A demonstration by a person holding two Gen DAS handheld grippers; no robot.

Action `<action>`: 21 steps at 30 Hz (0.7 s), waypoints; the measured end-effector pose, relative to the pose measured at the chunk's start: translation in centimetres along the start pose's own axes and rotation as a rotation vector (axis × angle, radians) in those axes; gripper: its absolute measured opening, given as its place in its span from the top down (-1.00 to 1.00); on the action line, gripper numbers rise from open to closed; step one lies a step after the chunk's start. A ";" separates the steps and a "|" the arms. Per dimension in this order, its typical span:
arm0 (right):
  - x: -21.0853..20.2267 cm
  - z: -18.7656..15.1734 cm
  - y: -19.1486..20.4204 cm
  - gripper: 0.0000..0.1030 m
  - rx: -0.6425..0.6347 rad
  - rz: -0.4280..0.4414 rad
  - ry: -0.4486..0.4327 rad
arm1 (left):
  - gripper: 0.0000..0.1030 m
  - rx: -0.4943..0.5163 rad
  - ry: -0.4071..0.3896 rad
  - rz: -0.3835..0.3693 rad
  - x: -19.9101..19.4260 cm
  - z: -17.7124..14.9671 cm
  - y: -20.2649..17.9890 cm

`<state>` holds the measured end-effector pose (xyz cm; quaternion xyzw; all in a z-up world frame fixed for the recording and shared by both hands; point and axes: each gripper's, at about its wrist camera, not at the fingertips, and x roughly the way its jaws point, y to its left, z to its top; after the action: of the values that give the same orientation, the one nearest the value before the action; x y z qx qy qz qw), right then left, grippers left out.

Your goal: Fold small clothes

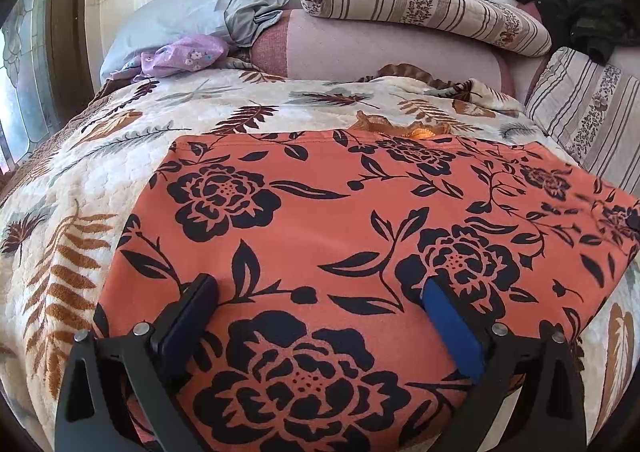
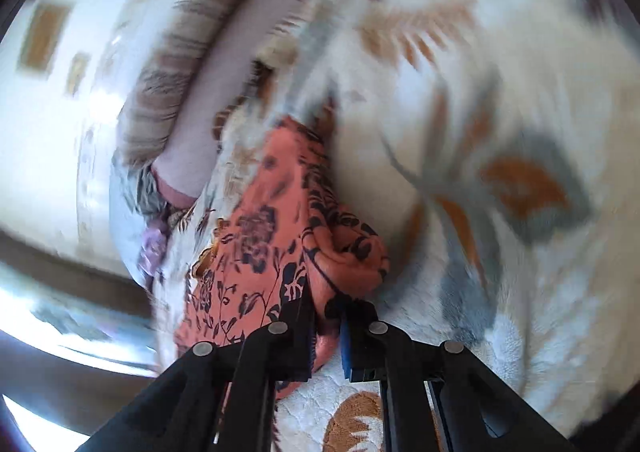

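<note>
Between the right gripper's (image 2: 325, 316) fingers: a bunched edge of the orange floral garment (image 2: 260, 236), pinched tight | under the left gripper (image 1: 320, 292), jaws spread wide: the garment lies flat on the leaf-print blanket (image 1: 100, 140) | handling: likely soft, light, floppy; best taken at edges or corners | right view blurred, garment's far side cut off.

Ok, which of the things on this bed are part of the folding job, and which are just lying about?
In the job:
- orange floral garment
- left gripper, open above it
- right gripper, shut on its edge

Lying about:
- leaf-print blanket
- grey pillow
- purple flowered cloth
- striped bolster
- dark clothing
</note>
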<state>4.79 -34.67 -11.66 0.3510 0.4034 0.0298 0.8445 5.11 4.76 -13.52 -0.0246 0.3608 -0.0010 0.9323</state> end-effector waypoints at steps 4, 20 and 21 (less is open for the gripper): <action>3.8 -1.0 -4.4 0.71 0.112 0.006 0.159 | -0.99 0.006 0.011 0.009 0.2 0.1 -0.2; 8.4 12.2 0.5 -0.74 0.001 0.215 0.191 | -0.98 -0.321 0.132 -0.020 0.6 1.0 8.8; 9.9 12.7 0.8 -0.74 -0.002 0.198 0.212 | -0.97 -0.299 0.110 -0.010 0.6 0.4 8.4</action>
<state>20.58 -37.99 -12.31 0.3831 0.4538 0.1502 0.7904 5.68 13.17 -13.97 -0.1649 0.4073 0.0470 0.8971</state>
